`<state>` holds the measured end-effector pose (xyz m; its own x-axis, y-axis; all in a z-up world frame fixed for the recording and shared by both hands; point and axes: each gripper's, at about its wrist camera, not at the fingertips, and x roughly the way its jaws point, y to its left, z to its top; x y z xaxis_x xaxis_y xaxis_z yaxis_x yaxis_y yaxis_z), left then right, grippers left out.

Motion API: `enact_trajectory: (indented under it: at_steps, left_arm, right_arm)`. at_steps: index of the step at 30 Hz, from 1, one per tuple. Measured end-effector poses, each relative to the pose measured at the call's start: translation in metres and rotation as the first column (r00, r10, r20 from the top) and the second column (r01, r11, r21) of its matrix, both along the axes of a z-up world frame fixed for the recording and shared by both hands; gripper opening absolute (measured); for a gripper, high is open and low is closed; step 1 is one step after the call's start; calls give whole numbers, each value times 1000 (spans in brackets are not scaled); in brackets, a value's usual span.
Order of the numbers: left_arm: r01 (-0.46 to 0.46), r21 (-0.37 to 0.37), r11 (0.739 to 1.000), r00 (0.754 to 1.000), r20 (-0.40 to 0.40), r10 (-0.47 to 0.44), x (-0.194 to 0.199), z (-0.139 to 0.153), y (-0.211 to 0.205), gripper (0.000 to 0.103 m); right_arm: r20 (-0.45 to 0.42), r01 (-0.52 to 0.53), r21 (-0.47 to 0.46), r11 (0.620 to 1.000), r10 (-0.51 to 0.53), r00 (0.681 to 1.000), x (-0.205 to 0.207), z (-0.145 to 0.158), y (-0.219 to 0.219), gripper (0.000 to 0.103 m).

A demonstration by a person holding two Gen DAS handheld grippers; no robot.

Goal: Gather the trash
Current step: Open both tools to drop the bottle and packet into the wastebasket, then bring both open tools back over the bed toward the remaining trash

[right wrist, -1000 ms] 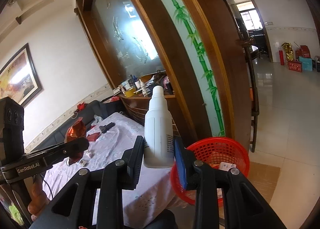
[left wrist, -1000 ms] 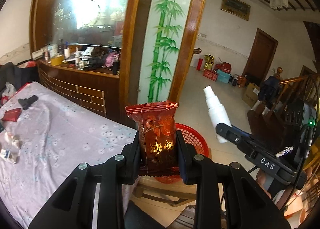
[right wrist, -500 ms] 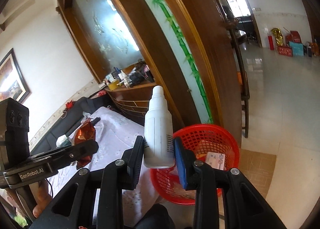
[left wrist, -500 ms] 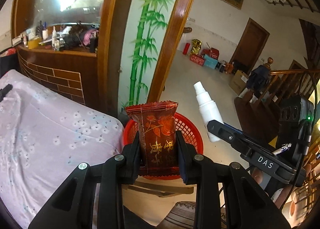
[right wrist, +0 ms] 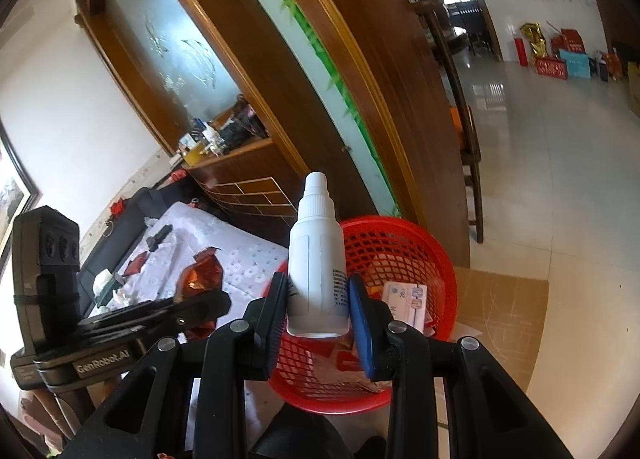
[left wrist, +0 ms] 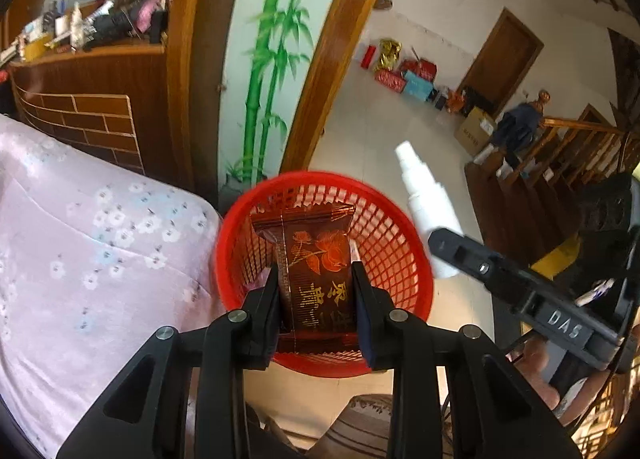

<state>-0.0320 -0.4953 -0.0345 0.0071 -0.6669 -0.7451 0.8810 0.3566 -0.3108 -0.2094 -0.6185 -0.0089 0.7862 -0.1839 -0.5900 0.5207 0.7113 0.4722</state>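
Note:
My left gripper is shut on a red-brown snack wrapper with gold print, held upright over the mouth of a red mesh basket. My right gripper is shut on a white plastic bottle, cap up, in front of the same basket, which holds cards and wrappers. The bottle and the right gripper show at the right of the left wrist view. In the right wrist view the left gripper appears at the left with the wrapper.
A table under a pale floral cloth lies left of the basket, with scraps of litter at its far end. A wooden partition with a bamboo panel stands behind. A wooden chair and tiled floor lie to the right.
Both grippers have come down and forward toward the red basket, which now looms larger under them. The left gripper tilted downward. Wrapper and bottle stay gripped.

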Motion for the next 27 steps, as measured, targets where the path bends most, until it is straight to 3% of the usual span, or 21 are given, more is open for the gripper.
enact_trajectory:
  at_steps: [9,10,13,14,18,23,27]
  left_arm:
    - [0,39,999,1000,-29,2,5,-28,-11,33]
    - [1,33,999,999,-36,0,6,-28,-11,39]
    - [8,4,1000,998,-70,-8,9,-27,-6,74]
    - [3,-9,1000,997,-73,-4,10,-26,-4,81]
    - [-34,-50,998,998,-63,30,15,-14,16,82]
    - [-102,-109,989,995,-30,99,22,13,65,82]
    - [-230,-159,960,972,11,234,30,42,135,82]
  right_arm:
    - [-41,23,63,998,-20,999,6,-23,-15,32]
    - [-46,25,66,997,-21,999,8,-24,-15,32]
    - [-59,31,84,996,-26,998,11,-30,-18,33]
    - [-60,37,91,995,-31,998,11,-31,-18,33]
    - [-44,53,110,992,-48,998,11,-29,-19,70]
    - [-6,26,75,997,-25,1000,15,-9,-3,72]
    - [52,-65,37,997,63,997,27,14,24,73]
